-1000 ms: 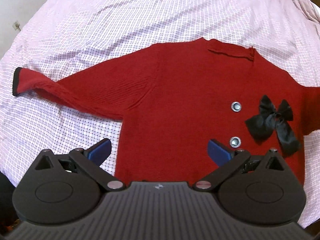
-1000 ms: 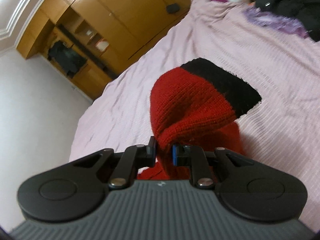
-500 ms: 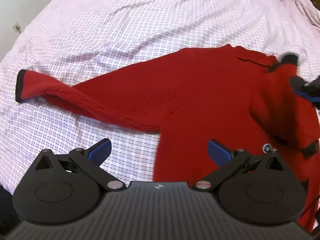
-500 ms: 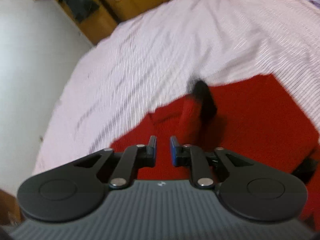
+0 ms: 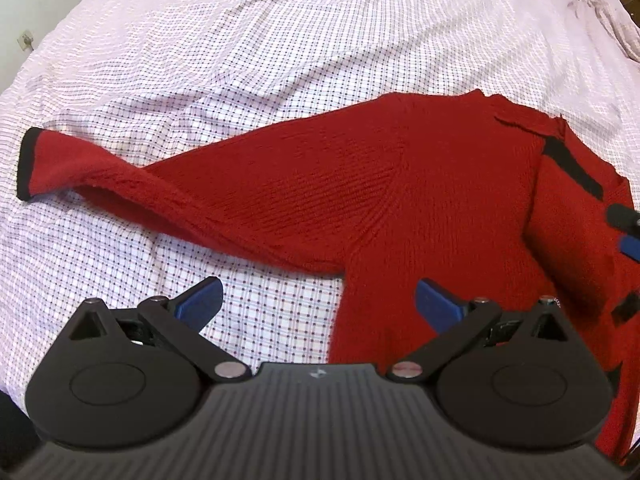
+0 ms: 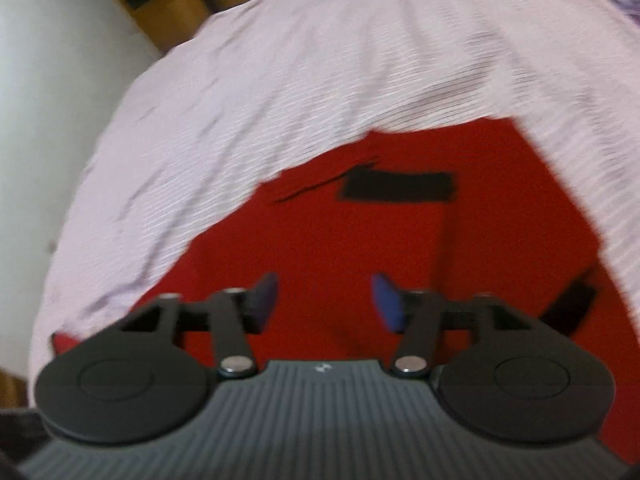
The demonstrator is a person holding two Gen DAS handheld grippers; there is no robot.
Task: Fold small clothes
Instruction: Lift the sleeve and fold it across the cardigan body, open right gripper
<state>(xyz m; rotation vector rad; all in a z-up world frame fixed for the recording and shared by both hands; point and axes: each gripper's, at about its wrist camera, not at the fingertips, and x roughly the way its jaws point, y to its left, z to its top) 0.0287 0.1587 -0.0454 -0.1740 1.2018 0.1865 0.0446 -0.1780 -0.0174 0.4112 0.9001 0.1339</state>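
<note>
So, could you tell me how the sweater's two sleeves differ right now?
The left sleeve stretches out over the bedsheet, cuff far from the body; the right sleeve is folded across the sweater's front, its black cuff near the neckline. Neither is gripped: both grippers are open. Both are red knit with black cuffs.

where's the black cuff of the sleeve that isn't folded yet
In the left wrist view the black cuff lies at the far left on the checked bedsheet, ending the red sweater's outstretched sleeve.
</note>
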